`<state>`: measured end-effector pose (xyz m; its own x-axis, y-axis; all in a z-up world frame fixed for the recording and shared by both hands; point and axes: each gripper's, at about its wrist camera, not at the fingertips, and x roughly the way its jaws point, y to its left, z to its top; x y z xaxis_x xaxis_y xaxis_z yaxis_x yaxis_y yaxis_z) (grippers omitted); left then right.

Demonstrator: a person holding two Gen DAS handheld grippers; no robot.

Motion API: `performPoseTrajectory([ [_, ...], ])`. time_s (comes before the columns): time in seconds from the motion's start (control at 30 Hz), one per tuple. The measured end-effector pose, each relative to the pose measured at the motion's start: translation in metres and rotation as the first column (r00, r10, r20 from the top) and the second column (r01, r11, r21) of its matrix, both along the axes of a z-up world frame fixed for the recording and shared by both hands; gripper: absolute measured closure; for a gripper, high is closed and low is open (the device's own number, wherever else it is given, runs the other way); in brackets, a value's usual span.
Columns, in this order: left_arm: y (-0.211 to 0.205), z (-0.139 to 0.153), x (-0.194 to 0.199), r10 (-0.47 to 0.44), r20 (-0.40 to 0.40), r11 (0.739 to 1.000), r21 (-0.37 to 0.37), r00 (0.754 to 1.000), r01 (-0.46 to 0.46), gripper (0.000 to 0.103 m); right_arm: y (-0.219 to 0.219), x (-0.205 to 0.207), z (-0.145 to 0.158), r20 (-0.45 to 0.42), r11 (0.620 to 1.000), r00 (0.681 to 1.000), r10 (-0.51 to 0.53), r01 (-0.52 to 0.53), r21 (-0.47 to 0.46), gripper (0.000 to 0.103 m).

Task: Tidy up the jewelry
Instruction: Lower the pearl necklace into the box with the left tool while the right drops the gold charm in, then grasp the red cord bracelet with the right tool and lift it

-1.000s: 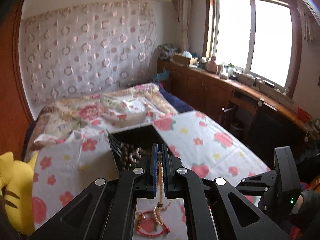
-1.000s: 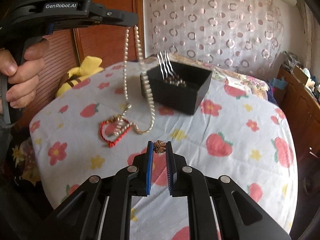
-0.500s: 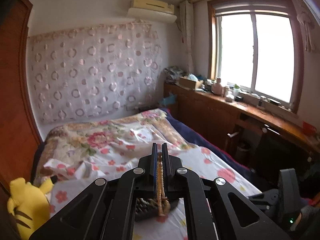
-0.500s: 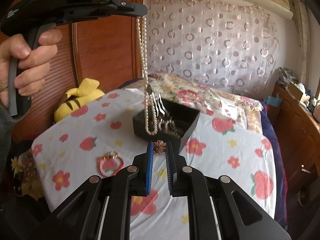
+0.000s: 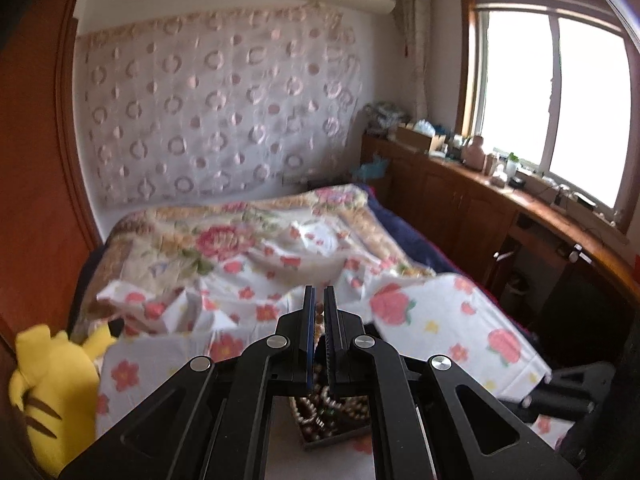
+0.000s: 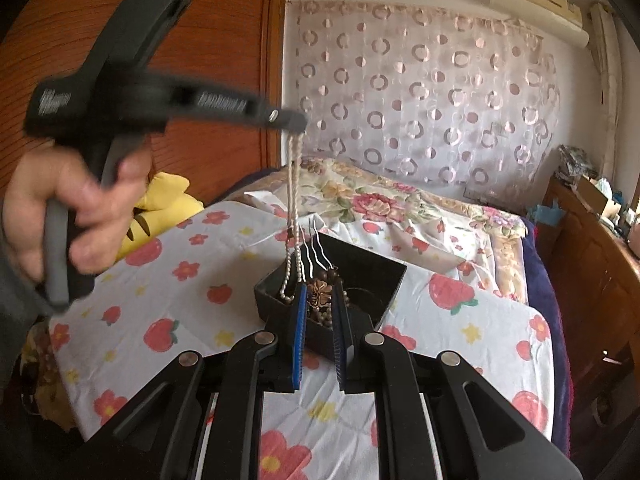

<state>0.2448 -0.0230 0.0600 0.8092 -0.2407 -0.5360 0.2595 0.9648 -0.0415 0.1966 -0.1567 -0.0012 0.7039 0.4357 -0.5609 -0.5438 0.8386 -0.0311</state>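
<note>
Over the black box (image 6: pixel 352 276), the left tool (image 6: pixel 298 124) grips a pearl necklace (image 6: pixel 294 216) whose lower end already dips inside. Just short of the box, the right tool (image 6: pixel 320 300) pinches a brown flower ornament (image 6: pixel 320 293). Neither piece is released yet; beads (image 5: pixel 320 404) already lie inside.

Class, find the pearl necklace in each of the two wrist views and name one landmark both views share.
Left wrist view: the pearl necklace sits low centre, pinched between the left hand-held gripper fingers.
Right wrist view: it hangs centre-left, its lower end in the black box.
Shared landmark: the yellow plush toy at the left.
</note>
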Motion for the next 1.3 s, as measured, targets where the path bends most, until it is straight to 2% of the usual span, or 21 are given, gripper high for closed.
performPoseTrajectory([
  [0.13, 0.003, -0.027, 0.003, 0.001, -0.044, 1.000, 0.008, 0.999, -0.001, 0.100, 0.002, 0.023, -0.016, -0.042, 1.000, 0.999, -0.015, 0.015, -0.006, 0.089],
  [0.33, 0.002, -0.054, -0.002, 0.003, -0.062, 0.999, 0.040, 0.998, 0.000, 0.099, -0.001, 0.056, -0.038, -0.103, 0.999, 0.994, -0.045, 0.046, 0.008, 0.089],
  [0.57, -0.001, -0.065, -0.007, -0.002, -0.074, 0.999, 0.054, 0.997, 0.006, 0.099, -0.003, 0.072, -0.052, -0.140, 0.998, 0.989, -0.051, 0.057, 0.035, 0.089],
  [0.73, -0.002, -0.069, -0.010, -0.003, -0.085, 0.998, 0.066, 0.996, 0.008, 0.099, -0.003, 0.076, -0.056, -0.137, 0.997, 0.989, -0.059, 0.065, 0.036, 0.088],
  [0.8, -0.001, -0.069, -0.011, -0.001, -0.089, 0.998, 0.062, 0.996, 0.006, 0.098, -0.003, 0.078, -0.055, -0.142, 0.997, 0.988, -0.064, 0.069, 0.036, 0.085],
  [0.83, 0.000, -0.069, -0.012, -0.001, -0.090, 0.998, 0.059, 0.996, 0.006, 0.095, -0.003, 0.078, -0.055, -0.142, 0.997, 0.988, -0.064, 0.069, 0.035, 0.085],
  [0.87, 0.001, -0.069, -0.013, 0.001, -0.090, 0.998, 0.056, 0.996, 0.005, 0.092, -0.003, 0.078, -0.054, -0.140, 0.997, 0.988, -0.062, 0.067, 0.035, 0.080],
  [0.93, 0.004, -0.070, -0.016, 0.006, -0.087, 0.999, 0.053, 0.996, -0.001, 0.076, -0.003, 0.078, -0.052, -0.131, 0.997, 0.989, -0.069, 0.074, 0.032, 0.070],
  [1.07, 0.013, -0.073, -0.026, 0.009, -0.093, 0.999, 0.042, 0.996, -0.005, 0.072, -0.008, 0.073, -0.047, -0.115, 0.996, 0.990, -0.076, 0.081, 0.037, 0.069],
  [1.3, 0.038, -0.095, -0.065, 0.029, -0.104, 0.999, 0.040, 0.994, -0.025, 0.045, -0.001, 0.027, -0.058, -0.139, 1.000, 0.990, 0.013, -0.014, -0.004, 0.069],
])
